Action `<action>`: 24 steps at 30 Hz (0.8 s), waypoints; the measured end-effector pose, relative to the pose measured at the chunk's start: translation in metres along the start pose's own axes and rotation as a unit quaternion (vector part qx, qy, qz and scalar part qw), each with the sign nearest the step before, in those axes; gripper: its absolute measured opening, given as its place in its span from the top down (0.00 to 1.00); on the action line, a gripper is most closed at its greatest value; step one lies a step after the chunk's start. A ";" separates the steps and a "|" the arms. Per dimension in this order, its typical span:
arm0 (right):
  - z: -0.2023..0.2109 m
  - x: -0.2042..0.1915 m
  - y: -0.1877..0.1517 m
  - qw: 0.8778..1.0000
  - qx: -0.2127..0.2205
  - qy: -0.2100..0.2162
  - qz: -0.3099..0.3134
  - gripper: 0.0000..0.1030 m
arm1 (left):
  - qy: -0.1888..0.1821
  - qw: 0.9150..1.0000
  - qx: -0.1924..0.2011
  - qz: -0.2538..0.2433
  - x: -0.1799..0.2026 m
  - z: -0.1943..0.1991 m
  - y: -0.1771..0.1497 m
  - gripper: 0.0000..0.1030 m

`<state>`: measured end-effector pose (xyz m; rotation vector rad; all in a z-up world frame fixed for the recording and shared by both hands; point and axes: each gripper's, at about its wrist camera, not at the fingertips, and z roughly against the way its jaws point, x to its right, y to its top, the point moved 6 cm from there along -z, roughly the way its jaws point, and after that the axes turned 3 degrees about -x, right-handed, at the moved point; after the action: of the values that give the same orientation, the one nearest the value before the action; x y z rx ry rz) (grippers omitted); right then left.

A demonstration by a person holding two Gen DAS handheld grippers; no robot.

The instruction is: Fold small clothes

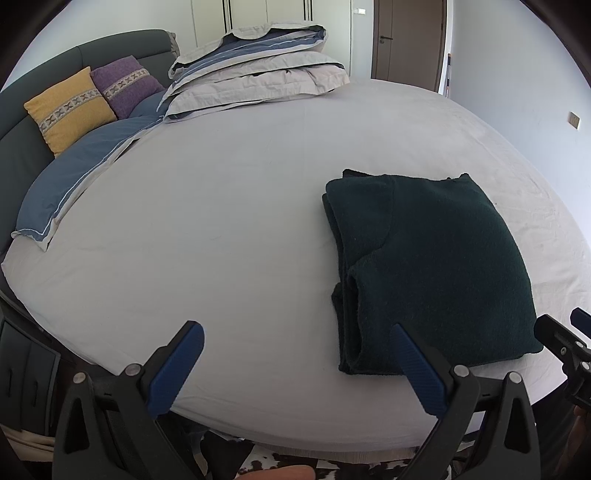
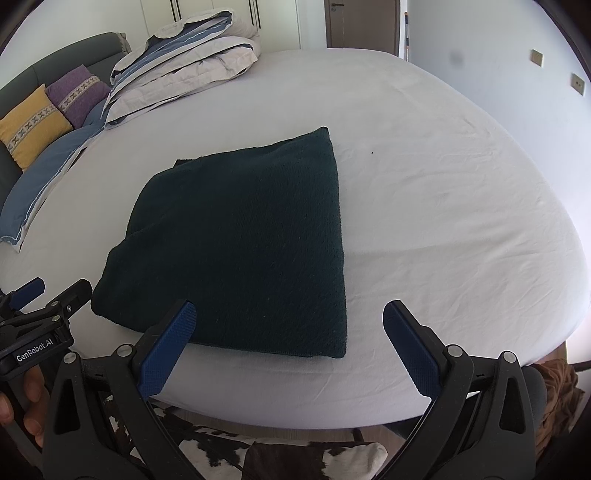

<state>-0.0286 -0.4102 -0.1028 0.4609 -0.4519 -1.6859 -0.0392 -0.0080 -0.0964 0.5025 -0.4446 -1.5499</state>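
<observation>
Left tongs (image 1: 295, 365) spread wide, nothing between the blue pads (image 1: 177, 373), hovering over the near edge of the bed (image 1: 240, 221); its right pad overlaps the near-left corner of the folded sweater (image 1: 436, 266) in the left wrist view, contact can't be confirmed. Right tongs (image 2: 290, 343) likewise wide open and holding nothing, with the left pad (image 2: 166, 350) in front of the sweater's near edge and the right pad over bare sheet. Each pair of tongs shows at the edge of the other's view: left one at the lower left of the right wrist view, carrying a "GenRobot.AI" label (image 2: 35, 356) and gripped by a hand (image 2: 26, 402). Cowhide-patterned rug (image 2: 266, 454) on the floor below the bed edge. Sweater is dark green knit, folded into a rough rectangle, lying flat on the white sheet near the front edge, layered folds visible along its left side. Sheet beyond and right of it is lightly wrinkled. Further left, a blue pillow (image 1: 77, 184) with pale trim. Behind it, yellow cushion (image 1: 68, 110) and purple cushion (image 1: 127, 83) lean on the dark headboard (image 1: 33, 92). Folded grey-and-blue duvet (image 1: 258, 70) stacked at the far side. Brown door (image 1: 410, 37) and white wardrobe fronts (image 1: 210, 18) at the back wall.
</observation>
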 end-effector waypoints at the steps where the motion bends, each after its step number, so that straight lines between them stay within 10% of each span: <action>1: 0.000 0.000 0.000 1.000 0.000 0.000 0.000 0.00 | 0.000 1.000 0.000 0.000 0.000 0.000 0.000 0.00; 24: -0.003 0.001 0.001 1.000 -0.001 0.001 0.000 0.00 | 0.000 1.000 -0.001 0.000 0.001 0.000 -0.001 0.00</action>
<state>-0.0264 -0.4116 -0.1052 0.4605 -0.4481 -1.6852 -0.0400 -0.0088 -0.0975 0.5002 -0.4439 -1.5500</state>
